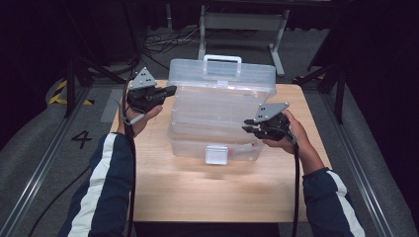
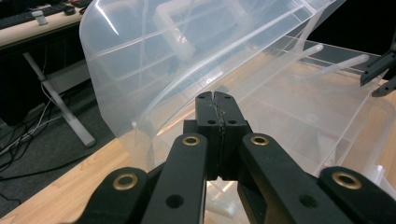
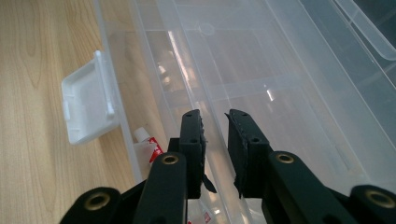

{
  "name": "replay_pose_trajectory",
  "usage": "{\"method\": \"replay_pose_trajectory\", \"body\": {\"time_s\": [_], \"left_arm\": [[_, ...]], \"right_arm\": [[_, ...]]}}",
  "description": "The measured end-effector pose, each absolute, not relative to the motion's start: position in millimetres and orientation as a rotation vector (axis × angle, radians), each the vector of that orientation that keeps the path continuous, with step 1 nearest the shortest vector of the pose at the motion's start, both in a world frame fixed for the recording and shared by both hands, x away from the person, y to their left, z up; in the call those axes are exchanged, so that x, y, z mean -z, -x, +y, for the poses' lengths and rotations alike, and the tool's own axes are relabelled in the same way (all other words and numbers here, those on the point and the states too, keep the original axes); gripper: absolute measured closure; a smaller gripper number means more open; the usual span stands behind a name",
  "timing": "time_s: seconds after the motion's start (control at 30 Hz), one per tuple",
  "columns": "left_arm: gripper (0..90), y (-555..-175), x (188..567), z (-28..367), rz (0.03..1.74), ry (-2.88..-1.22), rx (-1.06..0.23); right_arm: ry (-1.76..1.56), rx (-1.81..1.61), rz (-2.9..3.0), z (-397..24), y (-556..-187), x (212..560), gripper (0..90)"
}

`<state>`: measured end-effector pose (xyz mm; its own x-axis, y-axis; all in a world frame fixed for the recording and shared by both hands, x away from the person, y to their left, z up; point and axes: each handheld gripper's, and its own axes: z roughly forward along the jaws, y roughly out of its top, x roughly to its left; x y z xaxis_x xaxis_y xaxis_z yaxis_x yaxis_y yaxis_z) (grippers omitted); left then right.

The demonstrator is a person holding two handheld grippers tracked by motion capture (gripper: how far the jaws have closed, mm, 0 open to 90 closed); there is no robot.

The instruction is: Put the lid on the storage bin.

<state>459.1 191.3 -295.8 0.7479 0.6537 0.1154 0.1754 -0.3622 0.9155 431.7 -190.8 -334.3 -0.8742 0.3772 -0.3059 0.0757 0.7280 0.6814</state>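
A clear plastic case (image 1: 197, 140) stands on the wooden table (image 1: 212, 192) with its lid (image 1: 222, 76) raised toward the back. The lid carries a handle (image 1: 222, 60). A white latch (image 1: 216, 154) hangs at the case's front wall. My left gripper (image 1: 170, 90) is shut, its tips at the lid's left edge (image 2: 140, 93), and nothing is between the jaws (image 2: 217, 95). My right gripper (image 1: 247, 125) hovers at the case's right side. Its jaws (image 3: 215, 116) stand a narrow gap apart over a clear inner wall (image 3: 187, 70). A small red and white tube (image 3: 147, 147) lies inside the case.
The table's near half (image 1: 212, 197) is bare wood. Dark floor with cables (image 1: 163, 42) and a grey metal stand (image 1: 242, 22) lie beyond the table. The right gripper (image 2: 380, 74) shows at the far side of the case in the left gripper view.
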Motion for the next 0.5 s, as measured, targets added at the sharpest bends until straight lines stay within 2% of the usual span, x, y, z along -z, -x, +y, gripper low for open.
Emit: {"method": "replay_pose_trajectory", "body": {"time_s": [0.5], "left_arm": [[90.0, -446, 305, 194, 0.611, -1.934, -0.564]], "right_arm": [[-0.431, -1.039, 2.472, -228, -421, 333, 77.1]]}}
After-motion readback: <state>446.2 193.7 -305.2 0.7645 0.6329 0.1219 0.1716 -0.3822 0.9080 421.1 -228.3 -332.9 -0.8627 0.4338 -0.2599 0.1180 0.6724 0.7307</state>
